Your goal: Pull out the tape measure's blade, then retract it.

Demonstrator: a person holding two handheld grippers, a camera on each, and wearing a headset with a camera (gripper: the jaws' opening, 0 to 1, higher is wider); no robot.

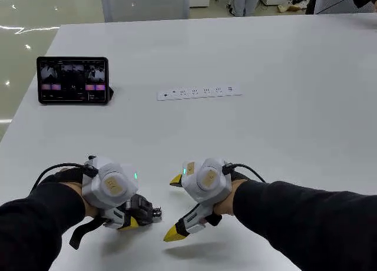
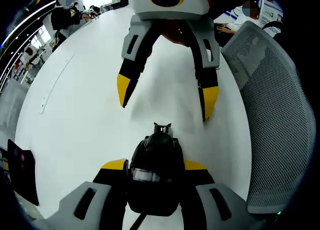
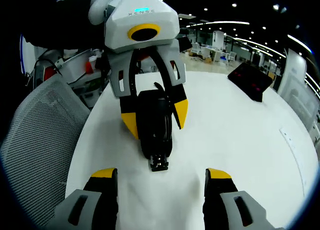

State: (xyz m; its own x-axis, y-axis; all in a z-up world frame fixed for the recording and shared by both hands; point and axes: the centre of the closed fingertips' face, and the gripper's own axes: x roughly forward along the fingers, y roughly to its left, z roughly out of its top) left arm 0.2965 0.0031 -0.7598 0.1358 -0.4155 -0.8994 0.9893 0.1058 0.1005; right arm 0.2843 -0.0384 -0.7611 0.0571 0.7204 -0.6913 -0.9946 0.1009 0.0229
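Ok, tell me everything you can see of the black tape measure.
The black tape measure is a compact rounded case, seemingly plastic, clamped by its sides in the yellow-tipped left gripper. Its small metal end hook sits at the mouth, nothing drawn out, pointing at the open right gripper, which is clear of it. It hangs low over the white table; contact cannot be told.

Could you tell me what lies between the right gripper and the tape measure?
Bare white table, as the right gripper view shows, from the right gripper to the tape measure.
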